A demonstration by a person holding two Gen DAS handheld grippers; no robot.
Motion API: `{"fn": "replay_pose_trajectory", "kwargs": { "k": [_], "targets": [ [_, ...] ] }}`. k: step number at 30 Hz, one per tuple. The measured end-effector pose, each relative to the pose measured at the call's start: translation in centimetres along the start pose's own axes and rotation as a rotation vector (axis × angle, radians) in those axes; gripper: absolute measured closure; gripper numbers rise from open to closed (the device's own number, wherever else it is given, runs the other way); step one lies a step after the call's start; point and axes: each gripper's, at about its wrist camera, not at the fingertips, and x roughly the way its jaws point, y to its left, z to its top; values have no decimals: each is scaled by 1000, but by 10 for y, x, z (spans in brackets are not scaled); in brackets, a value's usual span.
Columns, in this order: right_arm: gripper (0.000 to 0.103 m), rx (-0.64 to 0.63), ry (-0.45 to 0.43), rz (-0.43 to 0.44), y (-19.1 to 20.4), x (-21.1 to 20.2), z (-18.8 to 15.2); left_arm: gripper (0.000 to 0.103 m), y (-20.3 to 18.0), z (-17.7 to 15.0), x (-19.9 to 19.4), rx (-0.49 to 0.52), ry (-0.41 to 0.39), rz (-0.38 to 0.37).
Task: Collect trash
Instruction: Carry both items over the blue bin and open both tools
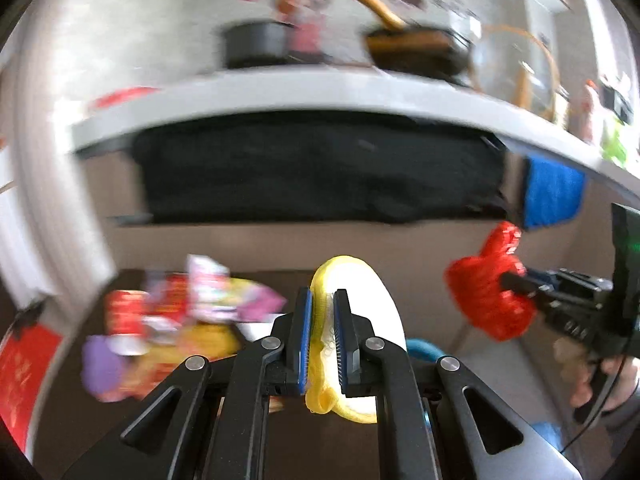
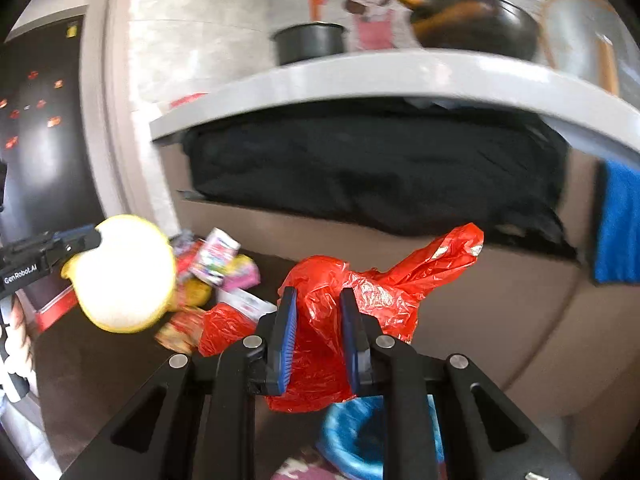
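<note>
2 tools are up in the air, each with a piece of trash. The left tool (image 1: 323,336) is clamped on the edge of a round yellow-rimmed object with a white face (image 1: 360,320); what it is exactly cannot be told, and both views are blurred. From the right wrist view this same yellow-rimmed object (image 2: 124,276) hangs at the tip of the left tool (image 2: 86,240), above the dark floor. The right tool (image 2: 318,336) pinches a crumpled red plastic bag (image 2: 360,292) between its blue pads (image 2: 289,340), with the bag's loose end sticking up and to the right. In the left wrist view the red plastic bag (image 1: 490,288) sits at the tip of the right tool (image 1: 516,282), held by a hand (image 1: 600,384) at the frame's edge.

Below and beyond the tools lies a heap of colourful snack wrappers (image 1: 180,320) on the floor. A blue bin (image 2: 360,436) is just under the right tool. Behind, a grey surface (image 2: 380,76) carries a black pot (image 2: 310,42) and a dark wok with an orange handle (image 2: 476,30). A blue cloth (image 2: 618,224) hangs at right.
</note>
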Motion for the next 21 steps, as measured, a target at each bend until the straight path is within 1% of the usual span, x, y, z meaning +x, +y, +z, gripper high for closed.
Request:
{"fn": "replay_pose_trajectory", "kwargs": {
  "k": [3,4,6,8,11,13,14,15,16,17,18,19,20,21],
  "targets": [
    [84,48,42,-30,-36,1,-24,92,-44,-11,60,4,109,-88],
    [84,70,65,-31,-50,6,-35,92,-57,-16,80,5,148,-103],
    [84,109,108,-24,-74,18,-55,92,-80,-28,123,25,231,-101],
    [84,140,157,-18,-94,38,-76,92,-94,-38,157,48,285,-85],
    [84,176,223,-13,-119,72,-104,91,-109,-47,199,77,333,-86],
    [84,200,260,-2,-130,94,-120,91,-112,-51,220,82,356,-110],
    [84,216,280,2,-136,107,-129,89,-112,-53,231,67,379,-138],
    [80,233,291,16,-140,118,-136,88,-112,-56,244,52,414,-157],
    [79,250,302,32,-144,127,-142,85,-111,-58,253,41,438,-161],
    [78,261,312,35,-147,132,-147,77,-109,-59,261,32,448,-159],
    [76,282,323,43,-151,140,-153,71,-106,-59,264,24,448,-161],
    [73,302,326,46,-154,145,-158,61,-104,-60,266,14,446,-166],
    [68,323,323,49,-158,148,-162,56,-102,-59,267,0,443,-177],
    [67,350,313,59,-161,150,-165,56,-99,-59,267,-17,441,-190]
  ]
}}
